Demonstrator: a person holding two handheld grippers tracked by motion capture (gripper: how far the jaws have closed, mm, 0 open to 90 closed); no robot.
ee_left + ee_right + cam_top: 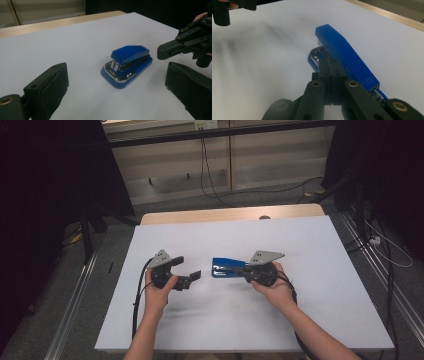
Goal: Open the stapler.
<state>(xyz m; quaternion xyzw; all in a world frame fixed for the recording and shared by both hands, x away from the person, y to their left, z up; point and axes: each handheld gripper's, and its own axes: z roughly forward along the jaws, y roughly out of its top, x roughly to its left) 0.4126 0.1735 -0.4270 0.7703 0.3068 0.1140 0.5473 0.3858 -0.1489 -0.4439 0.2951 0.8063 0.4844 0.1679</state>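
A blue stapler [227, 268] with a chrome base lies flat on the white table top [310, 310], mid-table. My left gripper [189, 268] is open just left of it. Its two black pads [53, 82] stand wide apart, with the stapler [127, 65] framed between them but farther off, untouched. My right gripper [331, 67] is shut, jaws pressed together with nothing between them. They rest alongside the stapler [347, 55], at its rear half. In the left gripper view, the right gripper [165, 51] shows just beyond the stapler's back end.
The white top covers a wooden table whose far edge [230, 214] shows. Black curtains hang at both sides. Cables [210, 180] run over the grey floor behind, and metal rails [75, 310] flank the table.
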